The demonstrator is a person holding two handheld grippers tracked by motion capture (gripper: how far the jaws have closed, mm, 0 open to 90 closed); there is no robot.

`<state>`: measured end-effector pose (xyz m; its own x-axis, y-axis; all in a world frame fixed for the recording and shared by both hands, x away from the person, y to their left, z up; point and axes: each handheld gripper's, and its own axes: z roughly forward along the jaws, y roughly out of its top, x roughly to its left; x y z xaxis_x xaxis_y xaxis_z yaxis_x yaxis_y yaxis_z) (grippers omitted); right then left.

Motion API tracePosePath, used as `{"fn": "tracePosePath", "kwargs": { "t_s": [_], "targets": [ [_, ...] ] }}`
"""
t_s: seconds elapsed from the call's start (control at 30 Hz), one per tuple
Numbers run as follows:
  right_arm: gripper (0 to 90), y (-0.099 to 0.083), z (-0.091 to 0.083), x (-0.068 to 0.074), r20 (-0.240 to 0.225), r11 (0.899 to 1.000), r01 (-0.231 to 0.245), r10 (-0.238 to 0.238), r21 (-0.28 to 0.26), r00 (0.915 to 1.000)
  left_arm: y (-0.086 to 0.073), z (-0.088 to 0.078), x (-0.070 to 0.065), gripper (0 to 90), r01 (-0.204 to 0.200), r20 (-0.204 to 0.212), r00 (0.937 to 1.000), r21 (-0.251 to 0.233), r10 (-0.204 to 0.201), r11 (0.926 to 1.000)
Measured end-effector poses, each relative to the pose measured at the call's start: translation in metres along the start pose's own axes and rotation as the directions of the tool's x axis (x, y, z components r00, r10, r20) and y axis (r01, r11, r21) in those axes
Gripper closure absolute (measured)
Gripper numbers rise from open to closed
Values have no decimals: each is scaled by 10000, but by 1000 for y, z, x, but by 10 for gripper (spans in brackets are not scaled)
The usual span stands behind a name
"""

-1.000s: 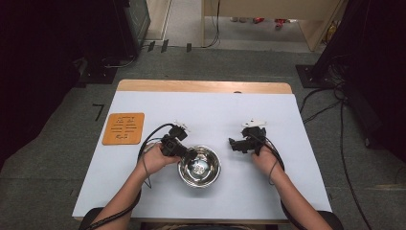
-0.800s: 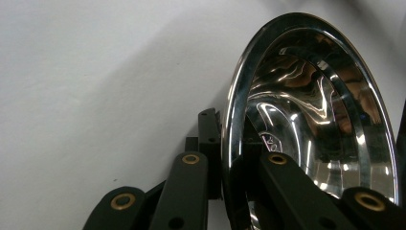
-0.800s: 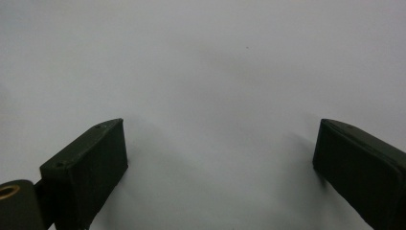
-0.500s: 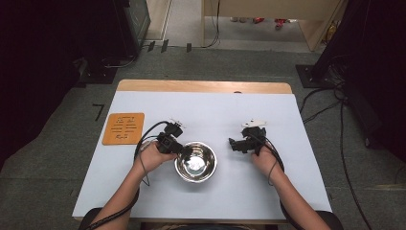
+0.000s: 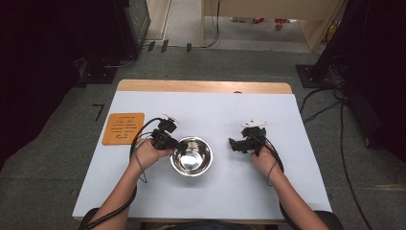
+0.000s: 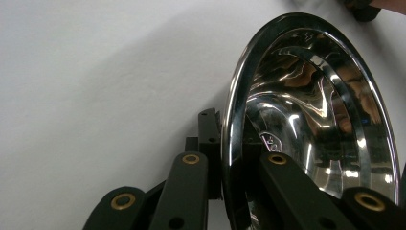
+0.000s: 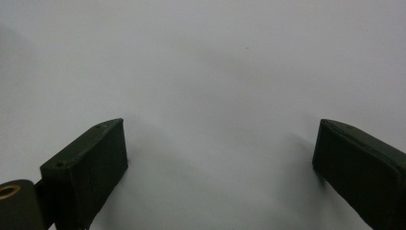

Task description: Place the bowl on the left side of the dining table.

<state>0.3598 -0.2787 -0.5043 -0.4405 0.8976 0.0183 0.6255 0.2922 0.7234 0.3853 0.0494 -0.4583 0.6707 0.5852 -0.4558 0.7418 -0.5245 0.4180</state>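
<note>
A shiny steel bowl [image 5: 191, 156] sits in the middle of the white table, near the front. My left gripper [image 5: 175, 143] is shut on the bowl's left rim. In the left gripper view the rim [image 6: 231, 139] runs between the two black jaws, one inside the bowl [image 6: 311, 120] and one outside. My right gripper [image 5: 233, 144] rests to the right of the bowl, apart from it, pointing left toward it. Its jaws stand wide open over bare table [image 7: 220, 96] with nothing between them.
An orange square mat [image 5: 123, 128] lies at the table's left side. The white tabletop [image 5: 215, 108] has a wooden strip along its far edge. Cables trail from both grippers along the forearms. Dark equipment and cables stand on the floor around the table.
The left gripper has carried the bowl a little to the left and away from the person. The right gripper has stayed where it was.
</note>
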Motion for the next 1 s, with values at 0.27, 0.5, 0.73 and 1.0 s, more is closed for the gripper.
{"fn": "tracePosePath", "kwargs": {
  "t_s": [0.27,0.5,0.73,1.0],
  "targets": [
    [44,0,0,0,3,10000,-4,4,7,10000,1,-6,7,866,116,-117,9999,-171,-118,9998],
    [44,0,0,1,35,10000,54,-54,-6,10000,2,-8,12,866,155,-300,9994,-141,-159,9998],
    [45,0,-1,1,60,10000,75,-74,-22,10000,3,-10,16,866,239,-319,9992,-141,-243,9996],
    [45,0,-1,1,90,9999,97,-97,-49,9999,2,-13,19,866,367,-352,9987,-183,-373,9992]
  ]
}}
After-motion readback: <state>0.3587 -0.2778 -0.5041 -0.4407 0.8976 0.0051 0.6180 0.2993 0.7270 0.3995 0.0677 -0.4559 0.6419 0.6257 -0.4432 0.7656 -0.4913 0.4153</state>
